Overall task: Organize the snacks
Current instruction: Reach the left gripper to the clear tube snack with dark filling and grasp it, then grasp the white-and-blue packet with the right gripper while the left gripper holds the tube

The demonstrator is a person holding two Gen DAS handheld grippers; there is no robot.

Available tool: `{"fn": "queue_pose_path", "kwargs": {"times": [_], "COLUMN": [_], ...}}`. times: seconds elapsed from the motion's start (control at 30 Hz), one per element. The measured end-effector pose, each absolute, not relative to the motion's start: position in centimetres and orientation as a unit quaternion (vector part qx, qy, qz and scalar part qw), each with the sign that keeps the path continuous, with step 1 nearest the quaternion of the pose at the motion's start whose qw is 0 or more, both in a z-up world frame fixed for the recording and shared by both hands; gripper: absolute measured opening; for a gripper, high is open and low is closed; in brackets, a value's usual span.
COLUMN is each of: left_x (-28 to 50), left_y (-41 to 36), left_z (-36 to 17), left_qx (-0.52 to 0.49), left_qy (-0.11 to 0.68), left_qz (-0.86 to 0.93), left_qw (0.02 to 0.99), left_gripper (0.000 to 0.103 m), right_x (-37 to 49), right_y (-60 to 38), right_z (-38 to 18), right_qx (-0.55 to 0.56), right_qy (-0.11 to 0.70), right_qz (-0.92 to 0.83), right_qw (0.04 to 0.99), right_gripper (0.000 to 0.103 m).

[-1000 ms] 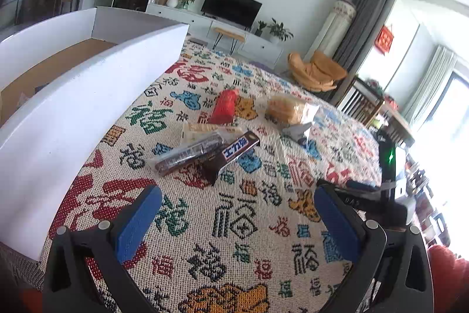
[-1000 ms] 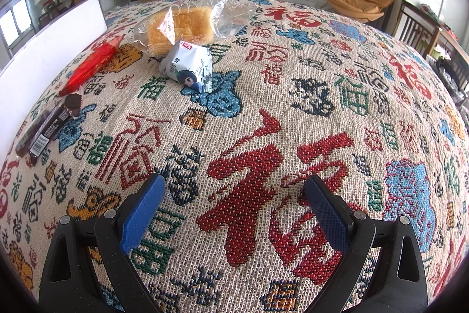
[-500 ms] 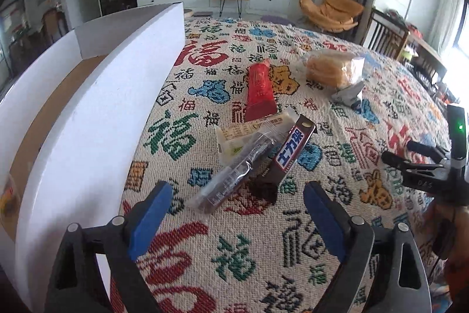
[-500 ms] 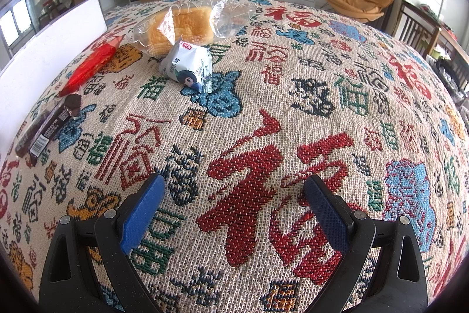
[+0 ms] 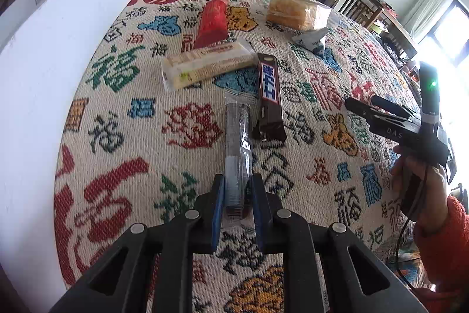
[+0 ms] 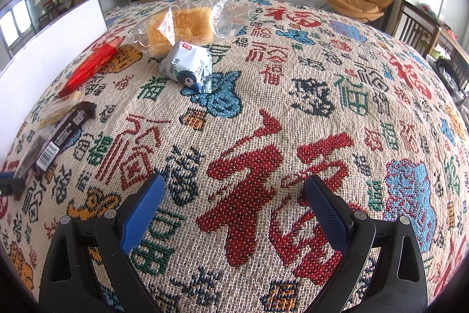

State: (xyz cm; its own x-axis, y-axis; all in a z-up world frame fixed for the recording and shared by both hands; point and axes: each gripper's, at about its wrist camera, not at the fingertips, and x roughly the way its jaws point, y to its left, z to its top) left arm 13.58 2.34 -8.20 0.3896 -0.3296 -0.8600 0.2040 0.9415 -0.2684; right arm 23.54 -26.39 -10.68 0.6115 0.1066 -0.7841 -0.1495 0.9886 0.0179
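My left gripper [image 5: 237, 189] is shut on the near end of a clear-wrapped dark cookie pack [image 5: 238, 143] that lies on the patterned tablecloth. Right beside it lies a brown chocolate bar [image 5: 269, 96]. Beyond them are a pale cracker pack [image 5: 205, 63], a red snack packet [image 5: 213, 21], a bagged bread [image 5: 293, 12] and a small white pouch [image 5: 310, 41]. My right gripper [image 6: 234, 204] stands open over bare cloth, nothing between its fingers. The white pouch [image 6: 189, 68] and the bread [image 6: 178, 28] lie far ahead of it, to the left.
A tall white box wall [image 5: 49, 72] runs along the left edge of the table. In the left wrist view the other gripper [image 5: 401, 122] and a hand in a red sleeve [image 5: 439, 236] are at the right. Chairs stand beyond the table's right side.
My left gripper swung down and in over the cookie pack and closed from wide open onto its near end. The right gripper has not moved.
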Motion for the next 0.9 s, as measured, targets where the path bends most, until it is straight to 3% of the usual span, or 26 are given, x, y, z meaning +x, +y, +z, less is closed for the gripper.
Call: {"fn": "queue_pose_path", "kwargs": {"times": [0.1,0.2,0.27,0.33,0.37,0.43,0.5,0.57,0.6,0.67,0.7,0.9], "left_x": [12.9,13.6,14.2,14.5,14.5,14.6,14.3,14.1,14.1,13.9,13.9,13.6], "left_y": [2.3,1.7,1.2,0.5,0.3,0.1,0.4,0.6,0.8,1.2,1.4,2.5], "left_z": [-8.2,-8.2,-8.1,-8.0,-7.9,-8.3,-8.7,-8.7,-8.7,-8.7,-8.7,-8.3], "left_qx": [-0.067,-0.052,-0.050,-0.029,-0.017,-0.008,-0.005,0.002,0.001,-0.002,-0.008,-0.041], "left_qy": [0.521,0.517,0.511,0.501,0.493,0.490,0.481,0.476,0.473,0.465,0.462,0.448], "left_qz": [-0.137,-0.128,-0.131,-0.106,-0.096,-0.089,-0.072,-0.056,-0.052,-0.042,-0.040,-0.039], "left_qw": [0.840,0.845,0.848,0.858,0.865,0.867,0.874,0.878,0.880,0.884,0.886,0.892], "left_gripper": [0.020,0.029,0.061,0.084,0.084,0.082,0.071,0.054,0.051,0.027,0.023,0.019], "right_x": [23.6,23.6,23.6,23.6,23.6,23.6,23.5,23.6,23.5,23.6,23.6,25.4], "right_y": [-26.4,-26.4,-26.4,-26.4,-26.4,-26.4,-26.4,-26.4,-26.4,-26.4,-26.4,-25.2], "right_z": [-10.7,-10.7,-10.7,-10.7,-10.7,-10.7,-10.7,-10.7,-10.7,-10.7,-10.7,-7.0], "right_qx": [-0.025,-0.025,-0.025,-0.025,-0.025,-0.024,-0.024,-0.025,-0.025,-0.026,-0.026,-0.032], "right_qy": [0.435,0.435,0.435,0.435,0.435,0.435,0.435,0.435,0.435,0.435,0.435,0.385], "right_qz": [0.071,0.071,0.071,0.071,0.071,0.071,0.071,0.071,0.071,0.071,0.070,0.140], "right_qw": [0.897,0.897,0.897,0.897,0.897,0.897,0.897,0.897,0.897,0.897,0.897,0.912], "right_gripper": [0.098,0.098,0.098,0.098,0.098,0.098,0.098,0.098,0.098,0.098,0.098,0.095]}}
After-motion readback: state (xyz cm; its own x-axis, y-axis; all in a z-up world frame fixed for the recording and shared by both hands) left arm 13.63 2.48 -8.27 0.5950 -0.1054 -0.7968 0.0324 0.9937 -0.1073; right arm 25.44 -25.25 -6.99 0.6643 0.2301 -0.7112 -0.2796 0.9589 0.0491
